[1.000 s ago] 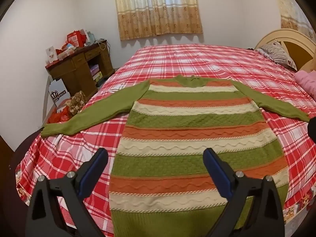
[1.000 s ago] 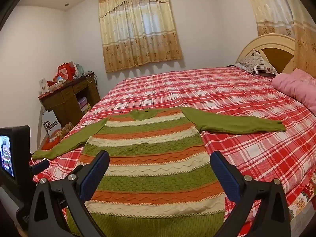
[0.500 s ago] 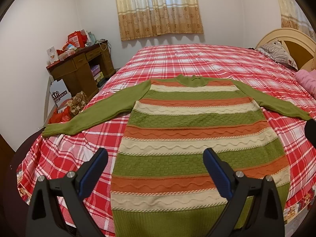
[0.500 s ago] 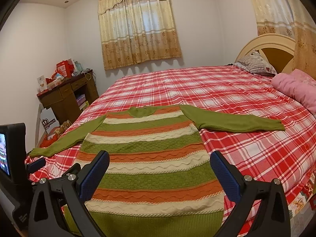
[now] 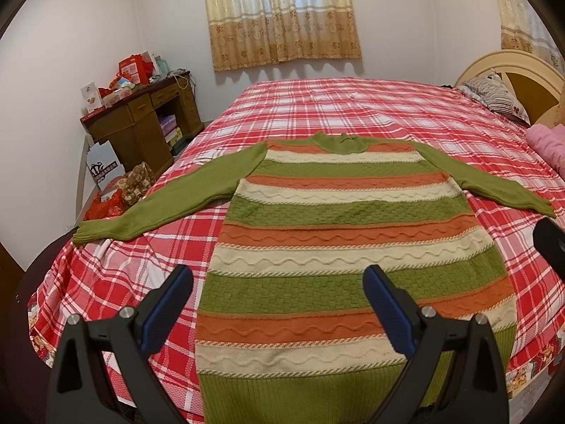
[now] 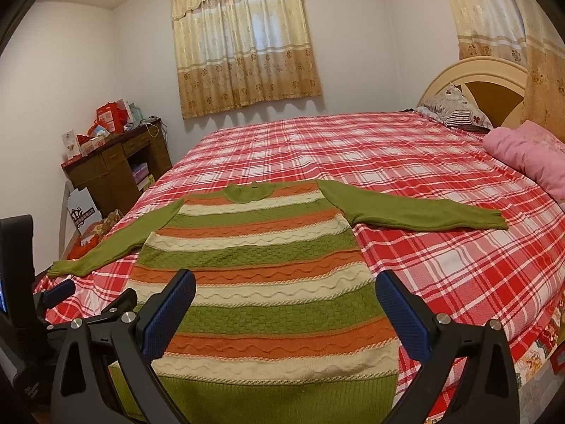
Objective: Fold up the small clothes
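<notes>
On bed (image 5: 353,113): sweater (image 5: 339,247) flat, sleeves spread
Left hand-held gripper (image 5: 279,304): spread, above near hem, empty
Right hand-held gripper (image 6: 286,311): spread, above near hem, empty

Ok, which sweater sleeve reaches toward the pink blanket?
The right-hand sleeve: its cuff points at the pink blanket, while the other sleeve stretches toward the desk.
</notes>
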The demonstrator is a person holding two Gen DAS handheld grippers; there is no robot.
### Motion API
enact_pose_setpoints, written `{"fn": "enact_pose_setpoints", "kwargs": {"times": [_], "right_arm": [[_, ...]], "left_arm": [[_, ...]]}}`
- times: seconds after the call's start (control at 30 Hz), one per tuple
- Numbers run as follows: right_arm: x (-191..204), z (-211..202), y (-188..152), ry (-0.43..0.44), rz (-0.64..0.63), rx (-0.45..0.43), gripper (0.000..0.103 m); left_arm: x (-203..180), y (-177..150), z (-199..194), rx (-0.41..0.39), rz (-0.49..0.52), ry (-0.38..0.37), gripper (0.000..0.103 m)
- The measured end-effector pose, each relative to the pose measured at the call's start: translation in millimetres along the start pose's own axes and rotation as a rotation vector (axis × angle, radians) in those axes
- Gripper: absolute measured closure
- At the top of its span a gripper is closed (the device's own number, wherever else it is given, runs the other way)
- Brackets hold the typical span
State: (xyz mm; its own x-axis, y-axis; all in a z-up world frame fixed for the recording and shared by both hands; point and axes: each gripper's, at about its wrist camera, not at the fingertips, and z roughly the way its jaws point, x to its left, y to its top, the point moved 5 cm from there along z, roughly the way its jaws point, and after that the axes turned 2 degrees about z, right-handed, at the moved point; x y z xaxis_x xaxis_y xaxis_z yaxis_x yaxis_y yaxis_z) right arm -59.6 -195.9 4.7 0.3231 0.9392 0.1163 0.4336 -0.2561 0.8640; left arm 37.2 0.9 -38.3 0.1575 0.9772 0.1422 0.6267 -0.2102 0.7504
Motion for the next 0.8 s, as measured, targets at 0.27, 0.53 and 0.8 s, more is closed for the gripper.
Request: {"fn": "enact_pose_setpoints", "kwargs": {"times": [0.27,0.53,0.8], "right_arm": [[-6.9,5.0,-1.6,-0.023,0.019,0.024,0.001],[-8.0,5.2,-1.4,-0.027,0.016,0.027,0.001],[-5.1,7.1,-2.3,-0.031,0.005,0.035,0.001]], "left_arm": [[-4.9,-0.1,-1.6,-0.004,0.012,-0.008,0.004],[-8.5,0.7,-3.4,-0.007,0.021,-0.009,0.004],[-9.3,-0.2,-3.2,-0.003,0.018,-0.011,0.004]]}}
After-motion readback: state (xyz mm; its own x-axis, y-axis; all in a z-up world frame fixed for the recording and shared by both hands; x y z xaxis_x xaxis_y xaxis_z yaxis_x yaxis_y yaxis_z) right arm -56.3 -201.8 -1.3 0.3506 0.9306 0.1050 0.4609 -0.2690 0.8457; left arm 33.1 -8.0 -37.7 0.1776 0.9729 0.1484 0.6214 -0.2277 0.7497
